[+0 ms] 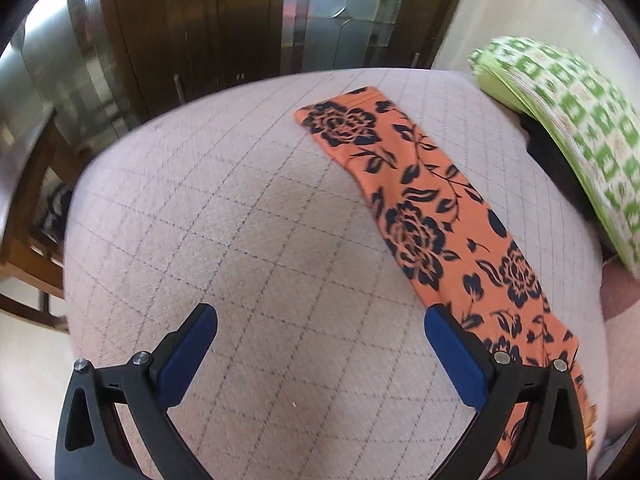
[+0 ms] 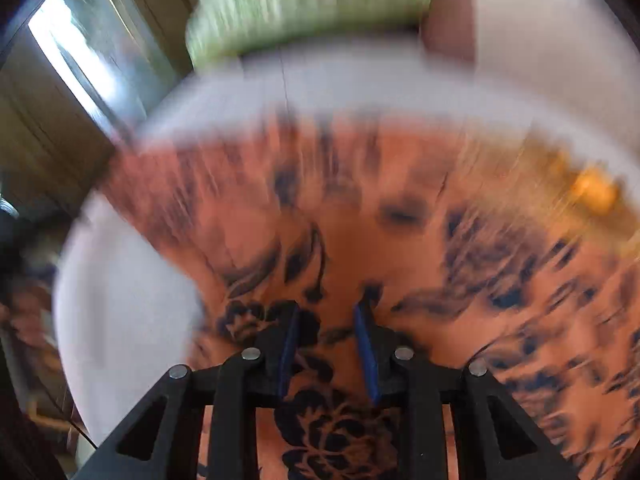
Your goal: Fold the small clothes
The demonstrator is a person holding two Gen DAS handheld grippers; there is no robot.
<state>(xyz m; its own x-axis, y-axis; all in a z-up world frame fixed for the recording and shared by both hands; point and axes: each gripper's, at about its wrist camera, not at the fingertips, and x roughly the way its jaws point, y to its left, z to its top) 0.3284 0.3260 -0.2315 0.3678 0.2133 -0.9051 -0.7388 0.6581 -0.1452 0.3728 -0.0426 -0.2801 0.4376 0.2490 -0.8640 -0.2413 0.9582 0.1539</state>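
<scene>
An orange cloth with a dark blue flower print lies as a long folded strip on the pale checked surface, running from the far middle to the near right. My left gripper hovers wide open over bare surface. Its right finger is at the strip's near left edge, and nothing is between its blue pads. In the blurred right wrist view the same cloth fills most of the picture. My right gripper is close above it, jaws a little apart. I see no fold of cloth pinched between them.
A green and white patterned cushion or folded pile rests at the far right edge, blurred in the right wrist view. Wooden doors with glass panels stand behind. A wooden chair frame is off the left edge.
</scene>
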